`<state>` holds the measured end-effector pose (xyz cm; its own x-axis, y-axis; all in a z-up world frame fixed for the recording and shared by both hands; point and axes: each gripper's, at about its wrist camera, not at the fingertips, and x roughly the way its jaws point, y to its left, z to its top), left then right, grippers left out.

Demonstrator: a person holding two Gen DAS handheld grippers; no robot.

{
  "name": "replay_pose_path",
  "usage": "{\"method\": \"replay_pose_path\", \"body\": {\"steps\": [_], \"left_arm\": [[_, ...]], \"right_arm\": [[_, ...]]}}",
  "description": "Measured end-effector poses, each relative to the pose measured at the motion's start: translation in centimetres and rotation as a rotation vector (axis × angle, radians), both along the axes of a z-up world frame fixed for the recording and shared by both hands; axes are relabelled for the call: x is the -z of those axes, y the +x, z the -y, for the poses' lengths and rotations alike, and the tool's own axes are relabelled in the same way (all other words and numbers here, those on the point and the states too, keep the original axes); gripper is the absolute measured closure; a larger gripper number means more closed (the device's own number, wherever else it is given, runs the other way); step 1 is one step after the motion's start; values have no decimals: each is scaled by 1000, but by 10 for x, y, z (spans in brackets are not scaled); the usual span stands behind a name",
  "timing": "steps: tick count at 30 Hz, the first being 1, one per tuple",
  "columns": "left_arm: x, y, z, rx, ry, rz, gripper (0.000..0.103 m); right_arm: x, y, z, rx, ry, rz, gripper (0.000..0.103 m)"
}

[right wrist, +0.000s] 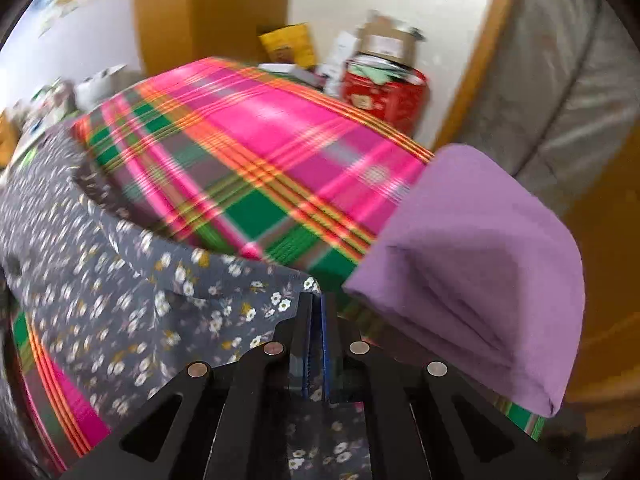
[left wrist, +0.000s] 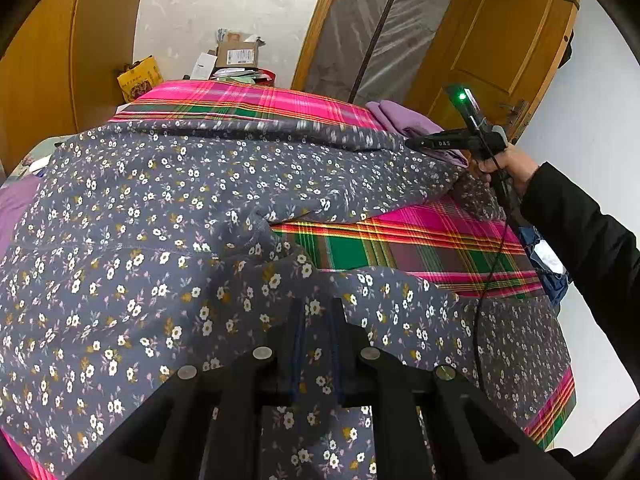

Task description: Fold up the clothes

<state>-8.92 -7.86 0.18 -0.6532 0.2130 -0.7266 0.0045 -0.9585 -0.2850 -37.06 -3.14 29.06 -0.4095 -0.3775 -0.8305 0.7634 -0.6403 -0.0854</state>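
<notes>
Pink-and-green plaid bedding (left wrist: 400, 240) is largely covered by a grey floral garment (left wrist: 140, 220). Its fabric is pinched in the closed left gripper (left wrist: 318, 312) and right gripper (right wrist: 316, 304); folded purple cloth (right wrist: 480, 248) lies beside it.

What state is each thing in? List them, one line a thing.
Floral garment: spread over the bed, partly lifted, gripped at two spots.
Left gripper: fingers shut on the floral garment.
Right gripper: fingers shut on the garment's edge.
Purple cloth: folded, resting on the bed.
Plaid bedcover: laid flat, partly covered.
Wooden door: shut.
Cardboard box: flaps open.
</notes>
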Motion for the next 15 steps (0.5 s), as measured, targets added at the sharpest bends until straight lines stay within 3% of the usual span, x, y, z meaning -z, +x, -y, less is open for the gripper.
{"method": "replay_pose_path", "body": {"steps": [3, 11, 15], "left_arm": [[0, 1, 4, -7, 3, -2, 92], [0, 3, 5, -1, 14, -8, 91], [-2, 6, 8, -10, 17, -13, 92]], "right_arm": [[-7, 10, 15, -41, -15, -7, 78], [-25, 38, 54, -149, -54, -26, 76], [-6, 43, 101, -200, 20, -24, 79]]}}
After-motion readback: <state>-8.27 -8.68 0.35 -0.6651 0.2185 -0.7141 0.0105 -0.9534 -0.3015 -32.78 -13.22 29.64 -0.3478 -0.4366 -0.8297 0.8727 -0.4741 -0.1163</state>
